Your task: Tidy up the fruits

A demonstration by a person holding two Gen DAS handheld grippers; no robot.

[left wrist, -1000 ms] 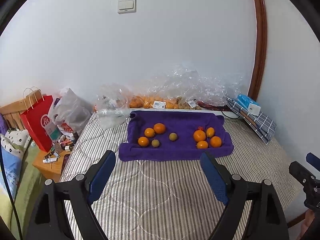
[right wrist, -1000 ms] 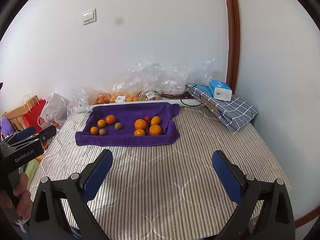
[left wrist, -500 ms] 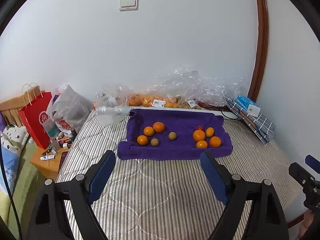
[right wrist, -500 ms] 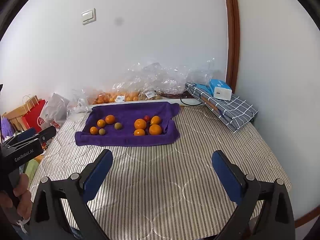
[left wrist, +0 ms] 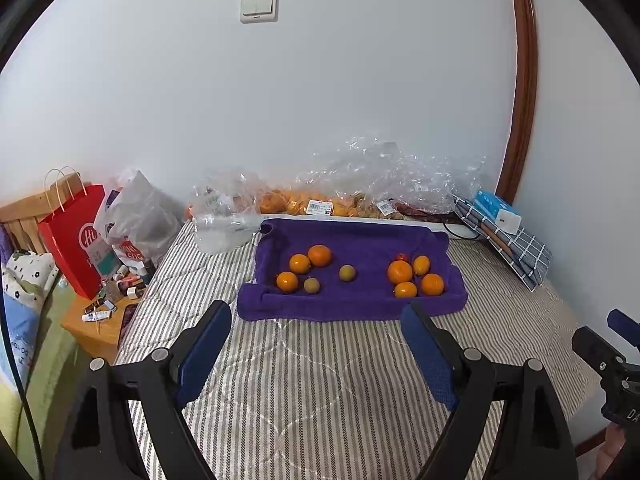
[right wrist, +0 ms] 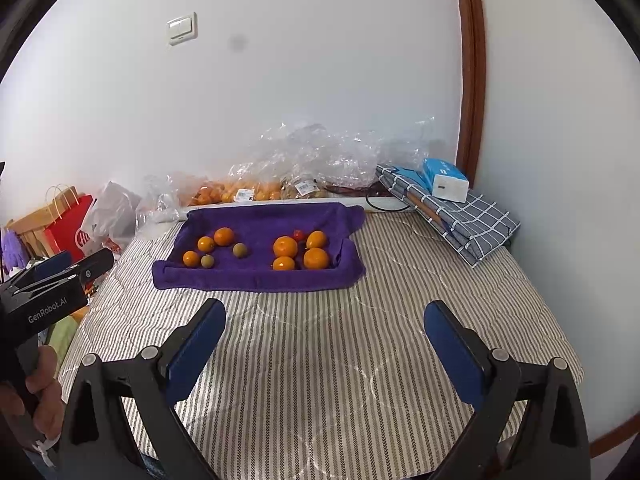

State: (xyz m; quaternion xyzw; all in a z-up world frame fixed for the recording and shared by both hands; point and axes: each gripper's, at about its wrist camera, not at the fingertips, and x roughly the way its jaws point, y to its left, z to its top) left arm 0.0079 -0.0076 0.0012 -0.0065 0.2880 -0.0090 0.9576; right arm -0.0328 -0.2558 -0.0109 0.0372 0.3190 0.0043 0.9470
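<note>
A purple towel [left wrist: 360,240] [right wrist: 264,216] lies on the striped bed near the wall. On its left part sit three oranges [left wrist: 319,255] [right wrist: 223,236] and two small greenish fruits [left wrist: 347,273] [right wrist: 239,250]. On its right part sit several oranges [left wrist: 399,272] [right wrist: 285,246] and one small red fruit [left wrist: 401,257] [right wrist: 298,235]. My left gripper [left wrist: 316,334] is open and empty, held above the bed short of the towel. My right gripper [right wrist: 325,328] is open and empty, also short of the towel.
Clear plastic bags with more oranges [left wrist: 296,204] [right wrist: 240,190] lie along the wall. A folded checked cloth with a blue box [left wrist: 498,210] [right wrist: 446,178] sits at the right. A red paper bag [left wrist: 76,240] and a cluttered small table [left wrist: 104,316] stand left of the bed.
The left wrist view has drifted slightly back and up, so the towel sits a bit lower in the frame. The right view is nearly unchanged. Both grippers stay open.
</note>
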